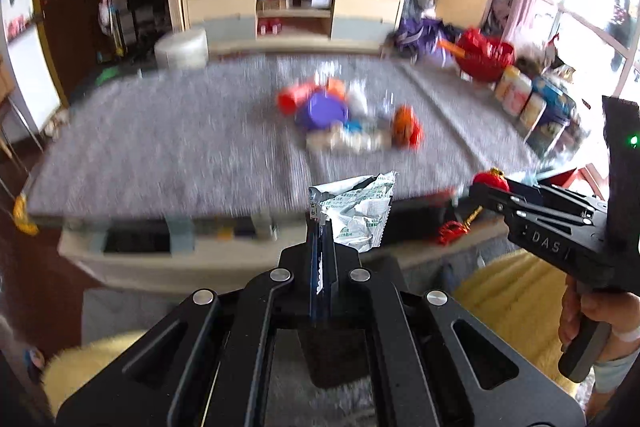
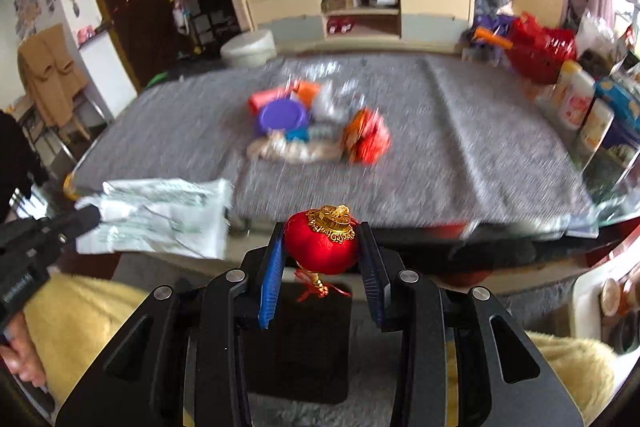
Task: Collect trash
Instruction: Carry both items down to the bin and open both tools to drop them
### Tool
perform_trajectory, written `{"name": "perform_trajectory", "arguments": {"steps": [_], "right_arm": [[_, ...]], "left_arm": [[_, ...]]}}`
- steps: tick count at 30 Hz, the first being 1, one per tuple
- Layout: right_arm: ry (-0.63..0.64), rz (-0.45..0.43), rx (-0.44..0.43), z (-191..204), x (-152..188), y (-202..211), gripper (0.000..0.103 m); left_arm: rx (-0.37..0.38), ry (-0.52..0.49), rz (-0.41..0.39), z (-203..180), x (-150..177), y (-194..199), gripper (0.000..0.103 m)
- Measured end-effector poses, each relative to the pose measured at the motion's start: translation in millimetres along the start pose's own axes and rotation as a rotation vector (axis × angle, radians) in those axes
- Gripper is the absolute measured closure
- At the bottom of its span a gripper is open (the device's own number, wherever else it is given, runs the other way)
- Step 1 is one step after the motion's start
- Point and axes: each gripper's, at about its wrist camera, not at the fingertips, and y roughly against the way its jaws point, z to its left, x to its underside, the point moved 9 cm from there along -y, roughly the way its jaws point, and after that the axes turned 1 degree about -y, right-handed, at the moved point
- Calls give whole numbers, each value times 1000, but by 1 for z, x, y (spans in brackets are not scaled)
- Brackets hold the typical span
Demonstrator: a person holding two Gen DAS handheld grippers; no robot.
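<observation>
My left gripper (image 1: 320,223) is shut on a crumpled silver-and-green foil wrapper (image 1: 354,213), held in the air before the table's near edge. The wrapper also shows at the left of the right wrist view (image 2: 160,217). My right gripper (image 2: 322,245) is shut on a small red lantern ornament with a gold cap (image 2: 320,247); it also shows in the left wrist view (image 1: 490,179). A blurred pile of trash (image 1: 344,117), with a purple lid, orange packets and wrappers, lies on the grey-covered table (image 1: 160,147); the pile also shows in the right wrist view (image 2: 316,125).
Boxes and bottles (image 1: 536,107) line the table's right edge. A red bag (image 1: 486,57) sits behind them. A TV cabinet (image 1: 292,15) stands beyond the table. Yellow fleece (image 2: 80,323) lies below both grippers. A red tassel (image 1: 452,231) lies under the table's edge.
</observation>
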Motion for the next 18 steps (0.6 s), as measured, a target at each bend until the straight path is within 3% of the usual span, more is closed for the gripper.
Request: {"name": "perform_trajectory", "arguments": {"steps": [8,18], "right_arm": [[-21,155,-25,5,54,-47,66],[-74,303,-49,3,97,-87,65]], "left_arm": [[63,53,218,-3,82,-69,103],[106,29,347,-20,123,-105,102]]}}
